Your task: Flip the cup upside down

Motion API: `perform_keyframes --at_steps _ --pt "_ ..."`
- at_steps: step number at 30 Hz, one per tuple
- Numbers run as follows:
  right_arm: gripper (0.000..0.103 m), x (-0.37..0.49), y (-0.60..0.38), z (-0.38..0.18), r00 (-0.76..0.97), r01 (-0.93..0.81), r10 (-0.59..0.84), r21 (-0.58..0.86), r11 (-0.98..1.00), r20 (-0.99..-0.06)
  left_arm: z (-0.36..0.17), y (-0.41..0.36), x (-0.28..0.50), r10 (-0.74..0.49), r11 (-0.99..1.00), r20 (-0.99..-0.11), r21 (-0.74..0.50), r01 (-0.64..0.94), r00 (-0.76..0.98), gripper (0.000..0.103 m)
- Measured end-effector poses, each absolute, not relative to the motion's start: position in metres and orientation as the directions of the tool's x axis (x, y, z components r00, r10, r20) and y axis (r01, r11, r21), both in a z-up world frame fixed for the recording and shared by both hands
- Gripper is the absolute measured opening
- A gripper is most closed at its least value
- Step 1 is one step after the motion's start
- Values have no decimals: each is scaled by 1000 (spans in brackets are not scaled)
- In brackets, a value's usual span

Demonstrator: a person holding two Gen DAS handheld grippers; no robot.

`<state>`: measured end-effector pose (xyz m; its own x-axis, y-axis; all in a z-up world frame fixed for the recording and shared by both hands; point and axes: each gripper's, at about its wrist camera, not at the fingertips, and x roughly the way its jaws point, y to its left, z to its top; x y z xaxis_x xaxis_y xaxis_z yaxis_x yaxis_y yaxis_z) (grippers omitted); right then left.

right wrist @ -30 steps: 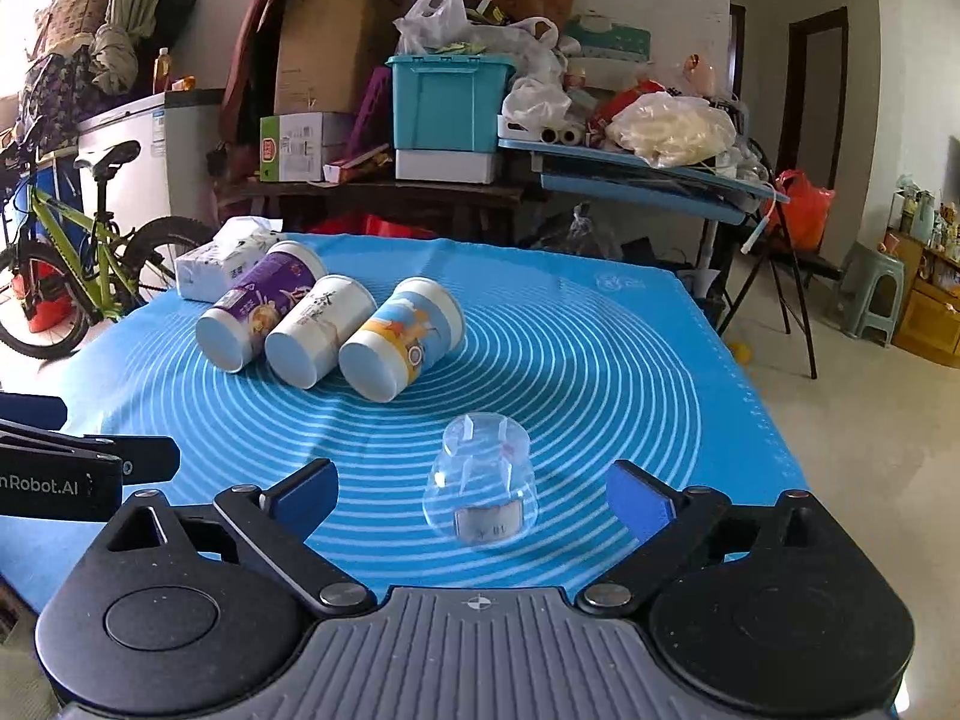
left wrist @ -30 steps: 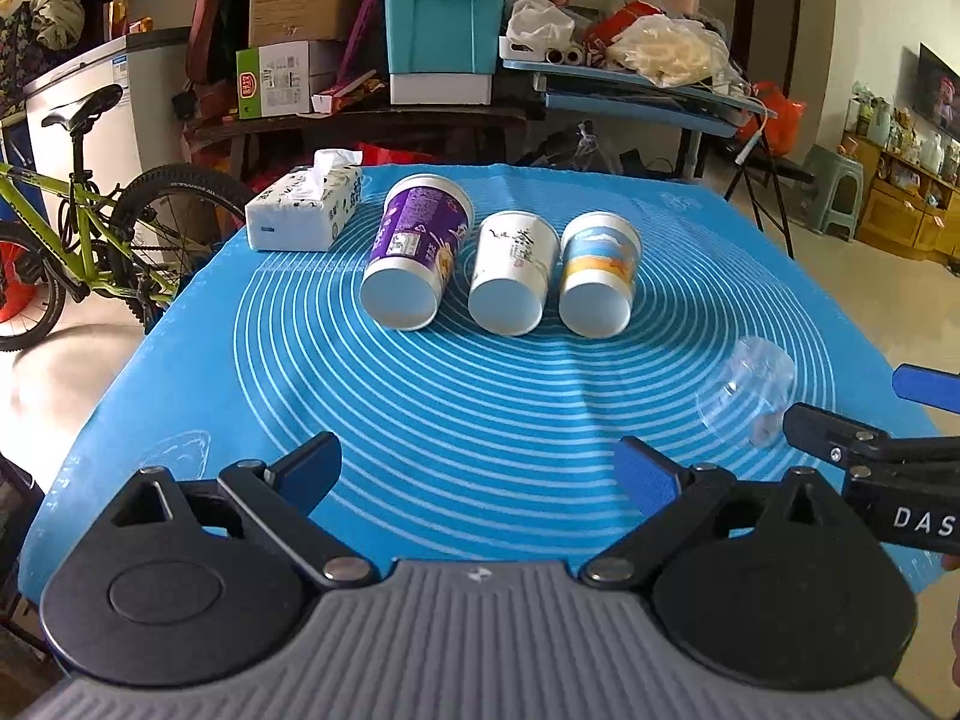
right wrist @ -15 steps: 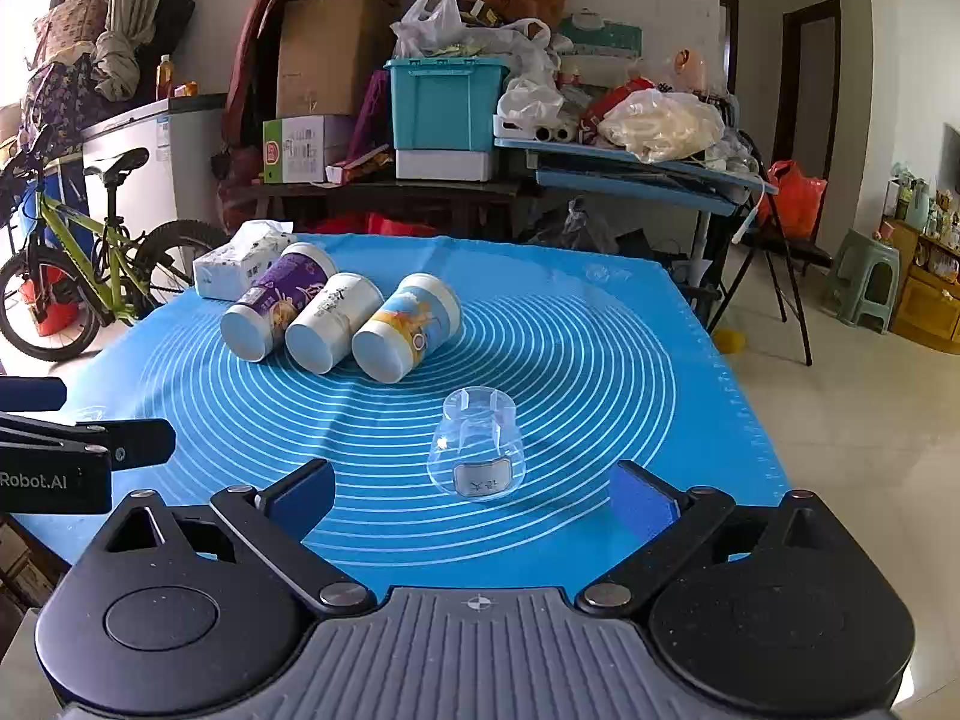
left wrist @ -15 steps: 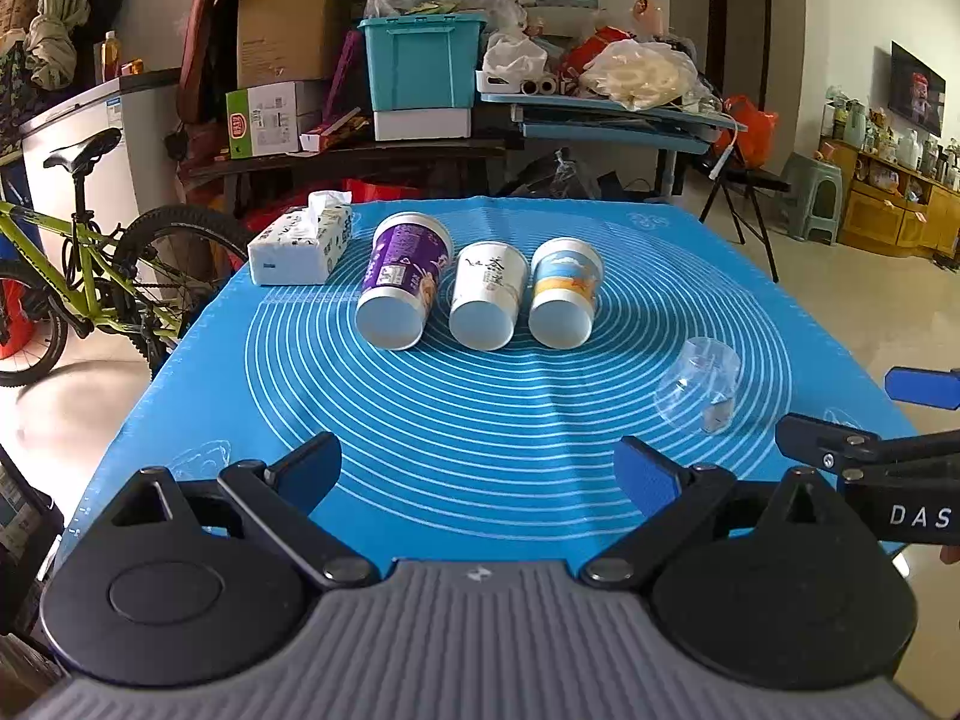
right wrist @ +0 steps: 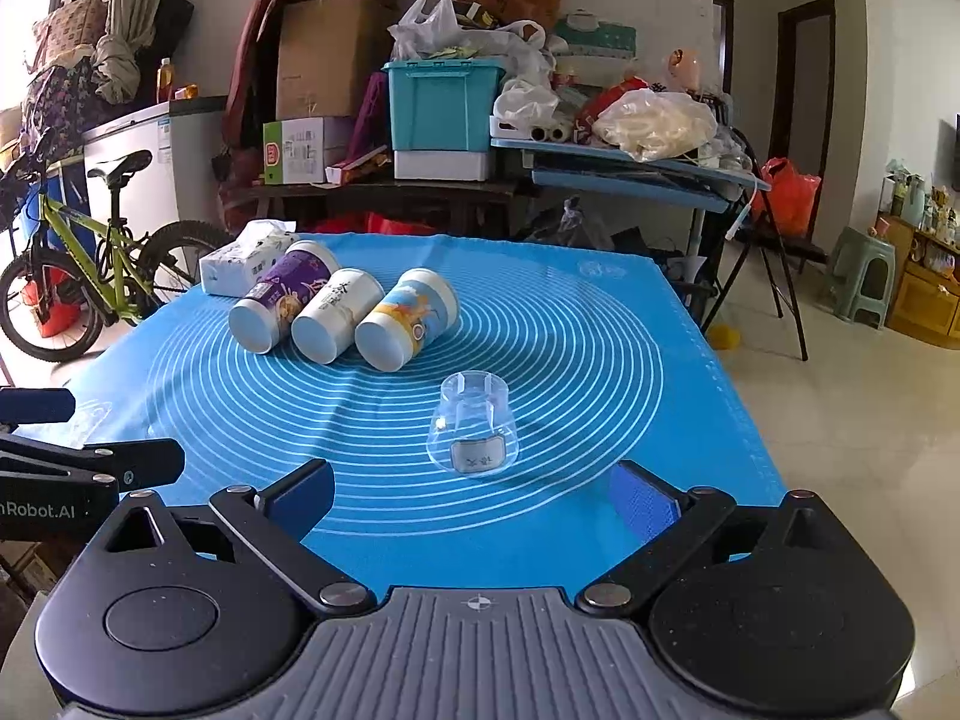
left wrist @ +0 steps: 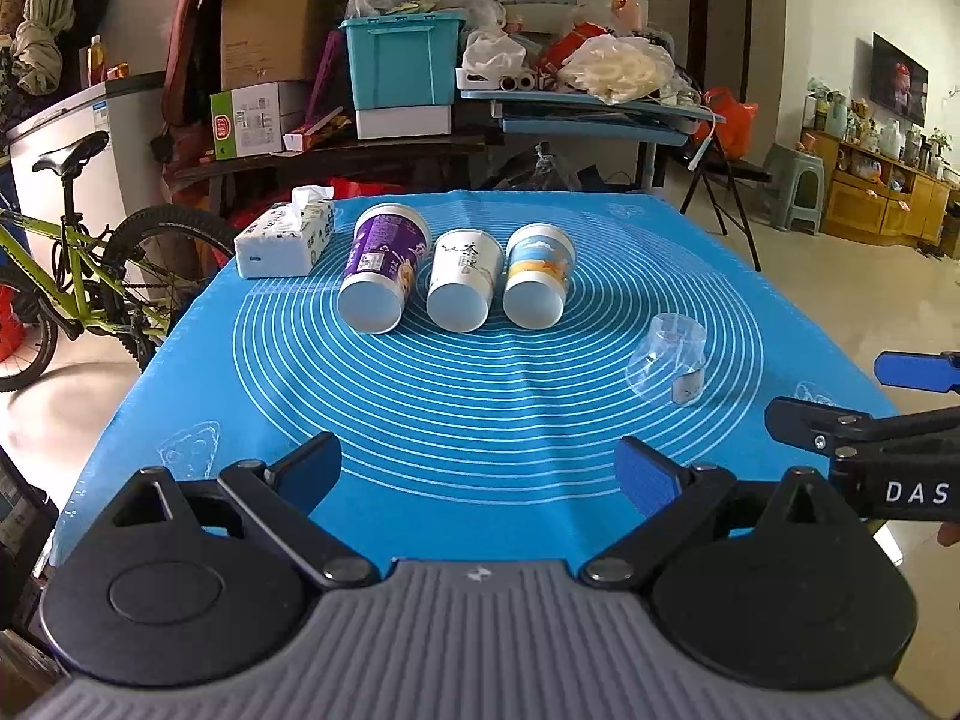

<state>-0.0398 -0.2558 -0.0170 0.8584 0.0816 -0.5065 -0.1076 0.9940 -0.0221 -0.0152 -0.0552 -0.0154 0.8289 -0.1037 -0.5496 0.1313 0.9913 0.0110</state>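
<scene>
A small clear plastic cup point(right wrist: 474, 425) stands upside down on the blue mat point(right wrist: 570, 330), its base up and a white label facing me; it also shows in the left wrist view point(left wrist: 666, 359) at the right. My right gripper point(right wrist: 474, 498) is open and empty, just short of the cup. My left gripper point(left wrist: 480, 471) is open and empty over the mat's near edge, left of the right gripper point(left wrist: 900, 396). Three paper cups lie on their sides: purple point(left wrist: 381, 276), white point(left wrist: 463, 288), blue-orange point(left wrist: 537, 282).
A tissue pack point(left wrist: 285, 240) lies at the mat's far left. A green bicycle point(left wrist: 78, 276) stands left of the table. Cluttered shelves with a teal bin point(left wrist: 405, 63) stand behind. Open floor and a folding stand point(right wrist: 774, 252) lie to the right.
Both grippers have drawn back toward me from the mat; the cups look smaller and farther. The clear cup has stayed upside down in place.
</scene>
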Motion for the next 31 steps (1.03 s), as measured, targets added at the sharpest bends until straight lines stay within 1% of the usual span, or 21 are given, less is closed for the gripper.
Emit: perform_keyframes --at_steps 31 --pt "100 -44 -260 -22 846 -107 82 -17 994 -527 -19 -59 -23 -115 990 -553 8 143 825 97"
